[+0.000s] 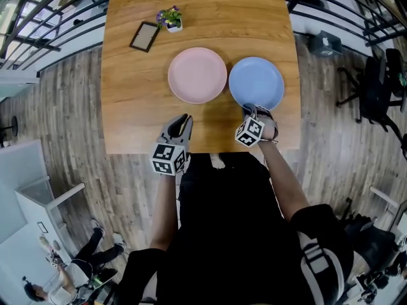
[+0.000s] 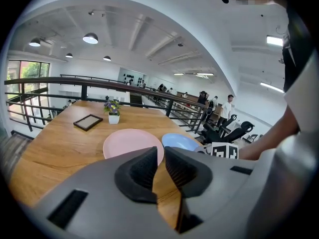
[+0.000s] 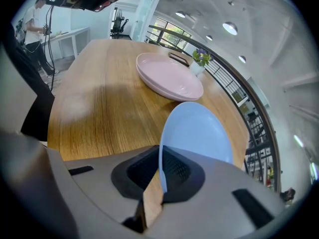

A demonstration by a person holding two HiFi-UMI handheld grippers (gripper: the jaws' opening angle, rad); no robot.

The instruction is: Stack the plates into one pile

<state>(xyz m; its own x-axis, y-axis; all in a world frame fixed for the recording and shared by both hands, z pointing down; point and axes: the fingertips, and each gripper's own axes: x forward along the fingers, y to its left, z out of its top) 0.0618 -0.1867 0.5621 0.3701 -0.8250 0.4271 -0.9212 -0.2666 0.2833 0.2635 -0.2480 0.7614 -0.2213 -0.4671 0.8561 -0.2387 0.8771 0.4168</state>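
A pink plate [image 1: 197, 75] and a blue plate [image 1: 256, 82] lie side by side on the wooden table [image 1: 140, 107]. My right gripper [image 1: 253, 110] is at the blue plate's near edge. In the right gripper view the blue plate [image 3: 199, 133] has its rim between the pads of that gripper [image 3: 162, 176], which are shut on it. The pink plate [image 3: 169, 76] lies beyond. My left gripper [image 1: 184, 118] hovers over bare wood just in front of the pink plate. Its jaws [image 2: 160, 156] stand a narrow gap apart with nothing between them.
A small dark picture frame [image 1: 145, 36] and a potted flower [image 1: 170, 19] stand at the far side of the table. The table's near edge is right at the person's body. Railings and office chairs surround the table on the wooden floor.
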